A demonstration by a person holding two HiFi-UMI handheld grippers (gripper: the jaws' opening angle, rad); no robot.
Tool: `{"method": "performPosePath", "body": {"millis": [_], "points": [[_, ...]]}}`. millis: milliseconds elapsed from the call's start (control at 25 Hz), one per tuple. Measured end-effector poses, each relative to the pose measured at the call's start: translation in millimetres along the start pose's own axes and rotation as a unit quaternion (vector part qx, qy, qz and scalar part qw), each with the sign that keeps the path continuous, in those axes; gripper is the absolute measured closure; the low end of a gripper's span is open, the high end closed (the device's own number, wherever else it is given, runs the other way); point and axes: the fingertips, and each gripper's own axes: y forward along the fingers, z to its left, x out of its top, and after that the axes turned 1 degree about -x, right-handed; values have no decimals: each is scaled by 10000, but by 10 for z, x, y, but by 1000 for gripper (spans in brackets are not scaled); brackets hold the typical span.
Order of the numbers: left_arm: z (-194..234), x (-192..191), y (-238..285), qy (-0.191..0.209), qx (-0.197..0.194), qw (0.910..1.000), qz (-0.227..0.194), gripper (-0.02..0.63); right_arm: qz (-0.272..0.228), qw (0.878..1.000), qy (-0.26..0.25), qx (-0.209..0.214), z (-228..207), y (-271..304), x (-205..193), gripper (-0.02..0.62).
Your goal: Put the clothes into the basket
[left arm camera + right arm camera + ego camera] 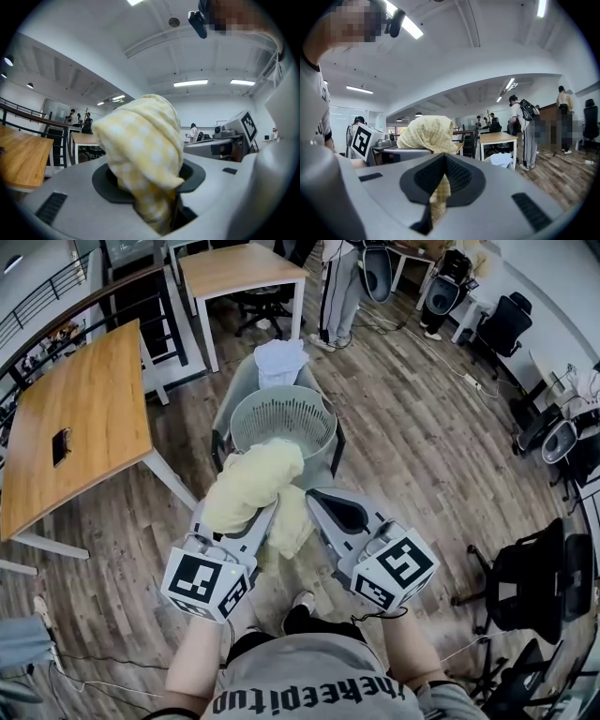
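Note:
I carry a pale yellow checked garment (pixel 251 482) bunched up between both grippers. My left gripper (pixel 242 521) is shut on it, and the cloth piles over the jaws (pixel 145 150). My right gripper (pixel 323 504) is shut on a thin edge of the same garment, which shows in the slit between its pads (pixel 437 197). Ahead stands a round grey slatted basket (pixel 281 413) on a grey chair (pixel 242 381). The garment's far end reaches the basket's near rim. A white cloth (pixel 281 360) lies over the chair's back.
A long wooden table (pixel 84 418) stands to the left and a smaller one (pixel 239 268) behind the chair. A person (pixel 337 287) stands at the back. Black office chairs (pixel 525 587) line the right side. Wooden floor surrounds the basket.

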Motion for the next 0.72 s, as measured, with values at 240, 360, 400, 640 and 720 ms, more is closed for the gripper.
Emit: {"method": "performPosePath", "body": {"millis": [240,360,400,640,720], "points": [[-9,-36,210,57,302,9995,-27,397,81,9997,4,233,-260,4,-65,586],[2,-73,261,80,385,9992,43,397,72,9995,38,307,-331,19,-92,586],[11,-82,272,84,396,9992,75,397,56,9994,57,330,-344,32,-95,586],[163,-88,329,84,413,9990,147,397,21,9992,216,325,-429,201,-113,586],[233,-101,362,54,356,9992,175,397,39,9993,231,277,-443,268,-131,586]]}}
